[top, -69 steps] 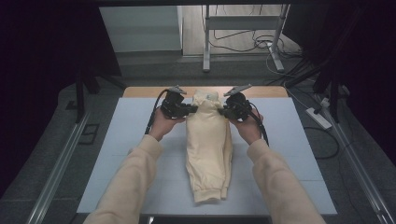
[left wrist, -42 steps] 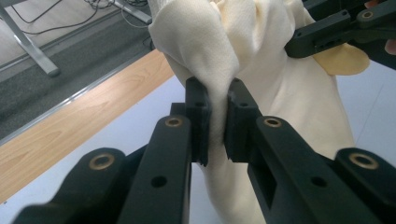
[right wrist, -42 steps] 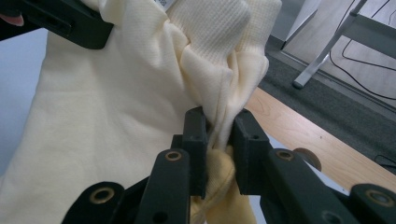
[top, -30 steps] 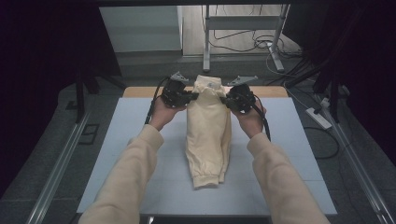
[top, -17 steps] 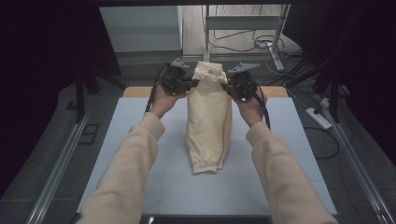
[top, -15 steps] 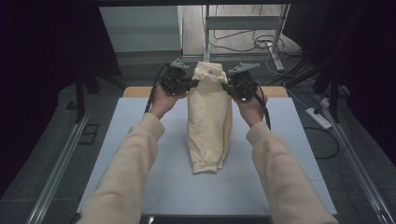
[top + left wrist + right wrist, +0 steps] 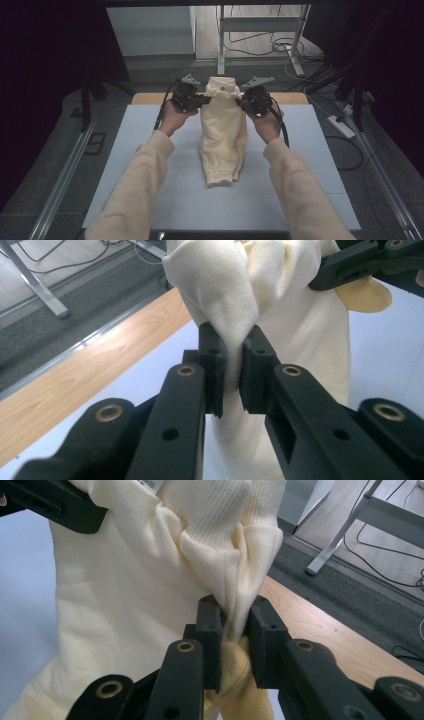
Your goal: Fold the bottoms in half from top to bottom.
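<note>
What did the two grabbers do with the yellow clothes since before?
Both grippers, left gripper and right gripper, carried the top of the cream garment up and toward the table's far edge, so it hangs stretched longer. Its bottom end still lies on the pale blue mat. Both stayed clamped on the cloth.

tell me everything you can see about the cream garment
The cream garment looks like soft knit cloth, with a ribbed band bunched at its top. It hangs lengthwise, top lifted, lower cuffed end resting on the pale blue table mat. The left gripper and right gripper each pinch a top corner fold.
</note>
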`<action>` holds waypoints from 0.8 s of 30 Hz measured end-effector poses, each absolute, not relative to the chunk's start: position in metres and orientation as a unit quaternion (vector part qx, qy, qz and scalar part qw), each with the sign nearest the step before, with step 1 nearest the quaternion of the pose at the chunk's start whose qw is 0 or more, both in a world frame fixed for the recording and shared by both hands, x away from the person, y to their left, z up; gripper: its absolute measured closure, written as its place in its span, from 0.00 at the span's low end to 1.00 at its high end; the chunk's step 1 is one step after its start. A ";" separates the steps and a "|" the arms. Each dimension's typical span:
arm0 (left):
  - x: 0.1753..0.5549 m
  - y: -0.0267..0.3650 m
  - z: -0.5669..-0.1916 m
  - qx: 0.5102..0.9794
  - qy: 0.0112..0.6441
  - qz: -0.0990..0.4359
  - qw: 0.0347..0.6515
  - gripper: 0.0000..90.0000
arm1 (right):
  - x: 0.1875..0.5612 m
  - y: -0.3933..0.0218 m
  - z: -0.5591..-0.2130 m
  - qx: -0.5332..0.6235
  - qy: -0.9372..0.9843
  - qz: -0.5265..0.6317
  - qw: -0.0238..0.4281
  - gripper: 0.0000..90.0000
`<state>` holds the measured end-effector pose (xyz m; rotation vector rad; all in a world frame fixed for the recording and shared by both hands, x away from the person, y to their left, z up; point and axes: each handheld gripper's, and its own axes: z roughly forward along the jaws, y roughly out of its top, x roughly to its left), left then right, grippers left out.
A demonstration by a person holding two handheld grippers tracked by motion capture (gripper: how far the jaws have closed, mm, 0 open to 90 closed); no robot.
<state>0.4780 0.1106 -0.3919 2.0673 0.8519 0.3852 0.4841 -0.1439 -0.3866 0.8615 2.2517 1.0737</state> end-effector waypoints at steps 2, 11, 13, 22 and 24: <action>0.478 0.111 -0.397 0.827 0.341 0.150 0.422 0.90 | 0.484 -0.144 -0.391 0.317 0.827 0.392 0.247 0.85; 0.472 0.108 -0.410 0.828 0.337 0.143 0.425 0.90 | 0.483 -0.148 -0.406 0.322 0.829 0.393 0.234 0.85; 0.470 0.107 -0.411 0.828 0.336 0.143 0.426 0.90 | 0.482 -0.149 -0.407 0.322 0.829 0.393 0.233 0.85; 0.459 0.105 -0.418 0.828 0.333 0.139 0.430 0.90 | 0.473 -0.153 -0.414 0.321 0.831 0.392 0.231 0.85; 0.457 0.105 -0.420 0.828 0.332 0.138 0.431 0.90 | 0.471 -0.153 -0.415 0.321 0.830 0.394 0.229 0.85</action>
